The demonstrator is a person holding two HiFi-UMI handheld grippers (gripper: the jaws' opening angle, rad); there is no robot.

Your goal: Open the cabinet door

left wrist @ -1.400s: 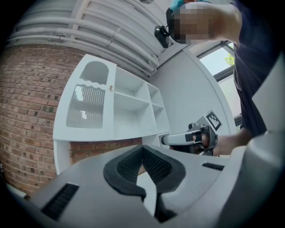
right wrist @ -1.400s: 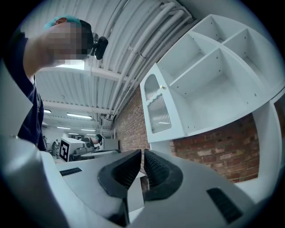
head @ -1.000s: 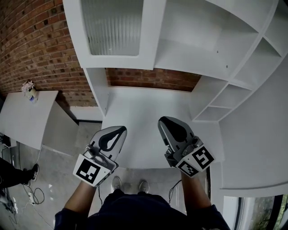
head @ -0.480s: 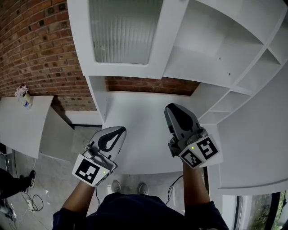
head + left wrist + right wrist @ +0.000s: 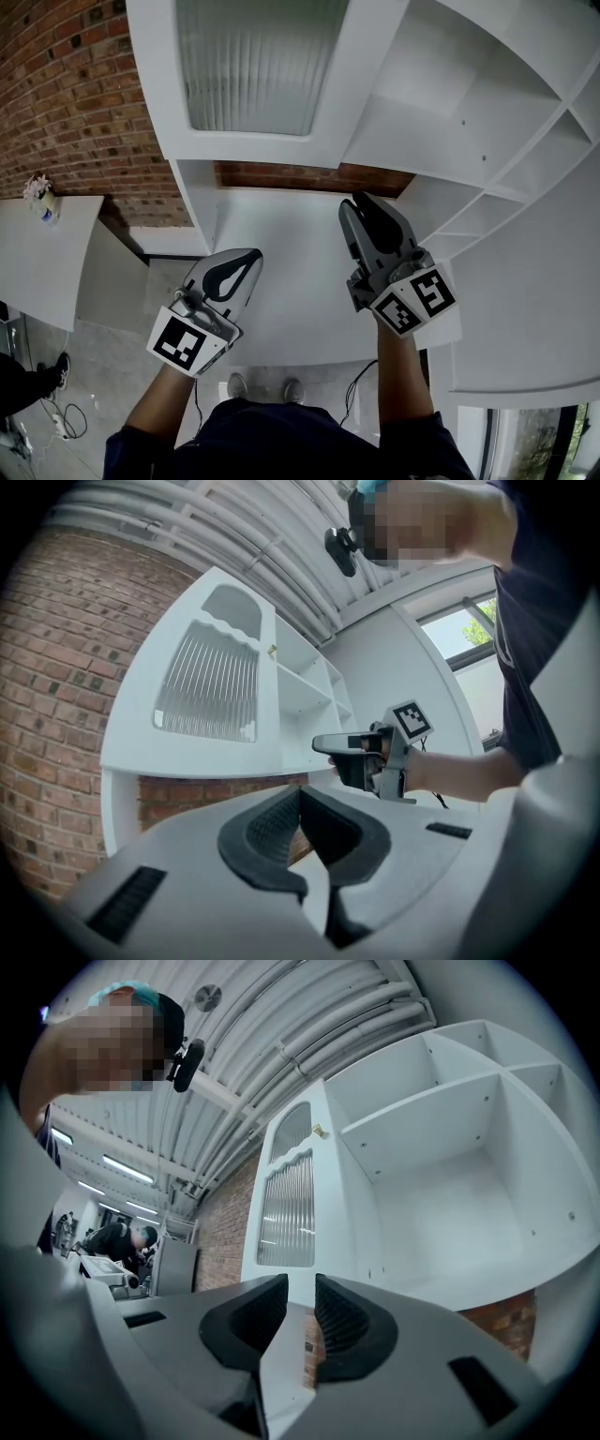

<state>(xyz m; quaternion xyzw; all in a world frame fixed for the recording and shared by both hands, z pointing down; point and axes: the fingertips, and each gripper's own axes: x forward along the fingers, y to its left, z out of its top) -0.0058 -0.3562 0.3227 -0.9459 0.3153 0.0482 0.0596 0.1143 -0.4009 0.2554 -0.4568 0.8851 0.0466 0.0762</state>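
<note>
The white cabinet door [image 5: 248, 66] with its ribbed glass panel stands swung open at the top left, above the white desk top [image 5: 281, 281]. Beside it the cabinet's bare compartment [image 5: 441, 94] shows. My right gripper [image 5: 361, 202] hovers below that compartment, apart from the door; its jaws are opening with nothing between them. In the right gripper view [image 5: 302, 1288] the door [image 5: 286, 1208] and its small brass knob [image 5: 319, 1132] lie ahead. My left gripper [image 5: 251, 255] hangs over the desk's left part, shut and empty. In the left gripper view [image 5: 300, 794] the door [image 5: 206, 682] is ahead.
A brick wall [image 5: 66, 103] runs behind and to the left. A white side table [image 5: 37, 262] at the left carries a small flower pot [image 5: 39, 192]. Open white shelves [image 5: 525, 178] fill the right. Cables lie on the floor [image 5: 23, 422]. A person [image 5: 122, 1241] stands far off.
My right gripper has moved up the picture toward the cabinet, and its jaws have parted. The left gripper has shifted slightly forward and stays shut.
</note>
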